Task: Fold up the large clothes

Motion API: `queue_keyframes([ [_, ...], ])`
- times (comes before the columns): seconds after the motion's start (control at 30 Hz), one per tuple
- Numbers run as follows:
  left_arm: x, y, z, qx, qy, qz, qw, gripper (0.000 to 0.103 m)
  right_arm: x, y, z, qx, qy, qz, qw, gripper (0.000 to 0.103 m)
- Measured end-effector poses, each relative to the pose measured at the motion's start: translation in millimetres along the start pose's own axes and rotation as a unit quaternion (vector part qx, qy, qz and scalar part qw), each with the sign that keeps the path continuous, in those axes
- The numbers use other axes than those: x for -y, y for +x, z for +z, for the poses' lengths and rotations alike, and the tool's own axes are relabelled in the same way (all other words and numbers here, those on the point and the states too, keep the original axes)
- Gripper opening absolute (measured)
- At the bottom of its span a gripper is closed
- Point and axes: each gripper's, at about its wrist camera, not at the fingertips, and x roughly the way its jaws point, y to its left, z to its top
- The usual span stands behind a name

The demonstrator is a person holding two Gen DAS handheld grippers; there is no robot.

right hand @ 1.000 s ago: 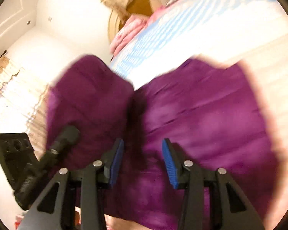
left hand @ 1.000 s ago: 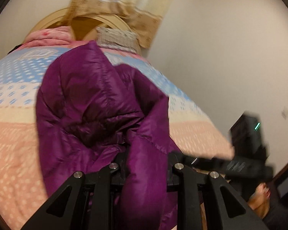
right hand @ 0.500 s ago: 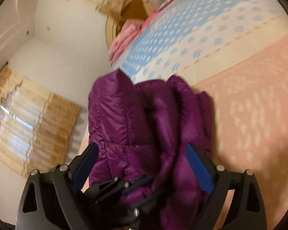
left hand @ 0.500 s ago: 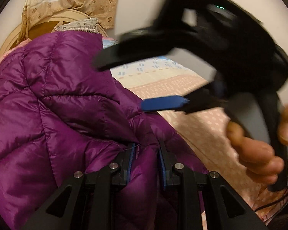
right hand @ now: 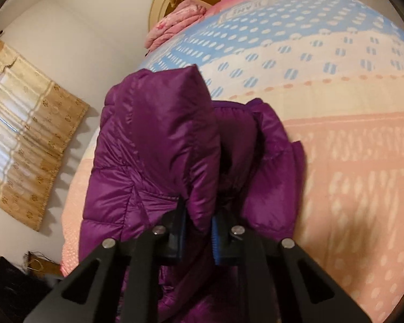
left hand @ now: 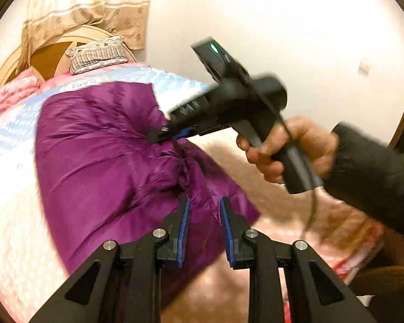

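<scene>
**Both grippers clamped on fabric**

The left gripper (left hand: pixel 203 210) points forward and downward. Its two blue-padded jaws stand close together, with a fold of the purple jacket (left hand: pixel 107 161) pinched between them.

The right gripper (right hand: pixel 198 215) also points downward — its jaws have just been closing and now press on a ridge of the jacket from both sides.

In the left wrist view, the right hand (left hand: pixel 291 148) is wrapped around the black handle of its gripper — fingers curled in front. A dark sleeve (left hand: pixel 371 177) covers the forearm.
</scene>
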Motion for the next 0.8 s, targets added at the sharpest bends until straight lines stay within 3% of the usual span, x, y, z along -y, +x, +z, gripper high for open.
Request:
queue_keyframes([
  [0.1,-24,-27,16,0.046,-0.043,-0.003,0.998,0.023,-7,-20,-4,0.015,-0.033,-0.026,0.999,0.017],
  [0.2,-63,-26,43,0.08,-0.09,0.061,0.9909,0.023,-2,-28,-5,0.019,-0.051,-0.05,0.997,0.017],
  [0.27,-89,2,56,0.066,-0.106,0.123,0.9845,0.023,-2,-24,-9,0.019,-0.07,-0.074,0.995,0.017],
  [0.3,-96,14,60,0.058,-0.113,0.137,0.9824,0.023,-2,-21,-10,0.018,-0.074,-0.084,0.993,0.017],
  [0.4,-114,66,67,0.038,-0.144,0.138,0.9792,0.023,7,-15,-14,0.02,-0.064,-0.089,0.994,0.018],
  [0.53,-101,101,62,0.021,-0.124,0.18,0.9756,0.023,31,-20,-23,0.021,-0.011,-0.091,0.996,0.038],
  [0.6,-88,97,51,0.022,-0.105,0.197,0.9746,0.024,38,-38,-25,0.033,0.02,-0.103,0.994,0.041],
  [0.7,-81,103,52,0.018,-0.09,0.216,0.9721,0.024,19,-83,-23,0.101,0.043,-0.119,0.987,0.041],
  [0.8,-82,108,52,0.015,-0.09,0.225,0.9702,0.024,-17,-106,-6,0.153,0.057,-0.067,0.984,0.043],
])
